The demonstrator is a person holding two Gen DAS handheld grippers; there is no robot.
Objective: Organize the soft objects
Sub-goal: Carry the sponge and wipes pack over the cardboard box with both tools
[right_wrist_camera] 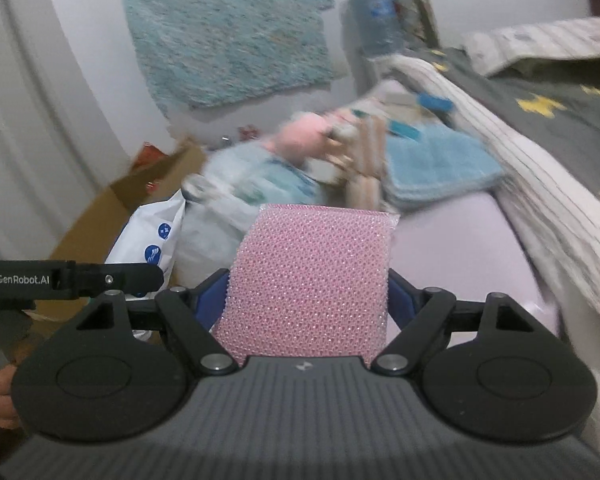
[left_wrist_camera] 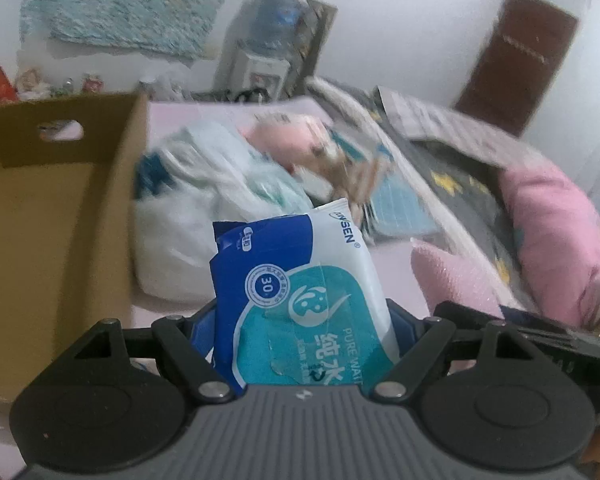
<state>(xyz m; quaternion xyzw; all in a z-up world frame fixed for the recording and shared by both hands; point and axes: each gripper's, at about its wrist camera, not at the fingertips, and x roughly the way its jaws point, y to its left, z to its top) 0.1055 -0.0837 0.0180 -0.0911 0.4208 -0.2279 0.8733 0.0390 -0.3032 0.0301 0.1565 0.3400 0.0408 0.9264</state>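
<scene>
A pack of wet wipes [left_wrist_camera: 300,300] is held between the fingers of the left gripper [left_wrist_camera: 302,320], which are spread wide and pressed on its two sides. The pack is lifted above the pink bed [left_wrist_camera: 392,264], just to the right of an open cardboard box [left_wrist_camera: 60,216]. A pink mesh sponge [right_wrist_camera: 312,280] is held the same way by the right gripper [right_wrist_camera: 308,292], with the fingers wide apart and shut against its edges. More soft things are piled on the bed behind: white plastic bags [right_wrist_camera: 156,240], a pink plush toy [right_wrist_camera: 300,136] and a folded blue cloth [right_wrist_camera: 440,164]. They are blurred.
</scene>
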